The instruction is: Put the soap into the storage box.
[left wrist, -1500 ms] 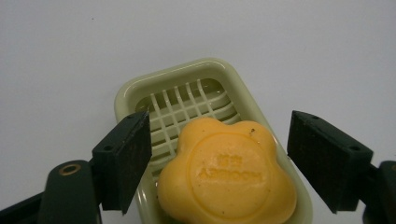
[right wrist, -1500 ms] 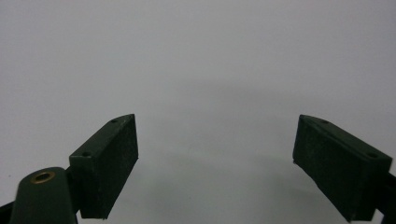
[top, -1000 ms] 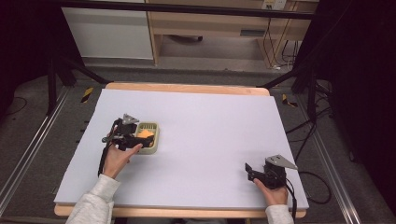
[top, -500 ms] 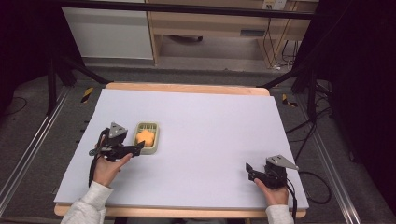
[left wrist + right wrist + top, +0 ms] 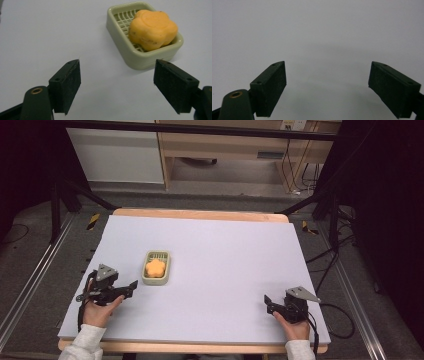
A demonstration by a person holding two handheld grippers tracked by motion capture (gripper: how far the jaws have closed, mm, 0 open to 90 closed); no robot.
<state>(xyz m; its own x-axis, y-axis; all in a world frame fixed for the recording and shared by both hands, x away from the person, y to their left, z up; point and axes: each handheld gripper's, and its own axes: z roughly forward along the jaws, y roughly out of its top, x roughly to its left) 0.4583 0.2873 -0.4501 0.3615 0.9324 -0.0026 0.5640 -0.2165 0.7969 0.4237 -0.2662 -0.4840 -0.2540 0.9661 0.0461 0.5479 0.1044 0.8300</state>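
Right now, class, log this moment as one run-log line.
left gripper: open, short of dish | orange flower-shaped soap: in pale green plastic soap dish | right gripper: open, over bare white table

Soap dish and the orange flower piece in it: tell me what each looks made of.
Soap dish: likely moulded plastic, pale green with a slight sheen, smooth rounded rim and a slotted grid floor. Orange flower piece: probably soap, matte and waxy, with soft lobed edges and faint specks; foam or rubber cannot be ruled out.
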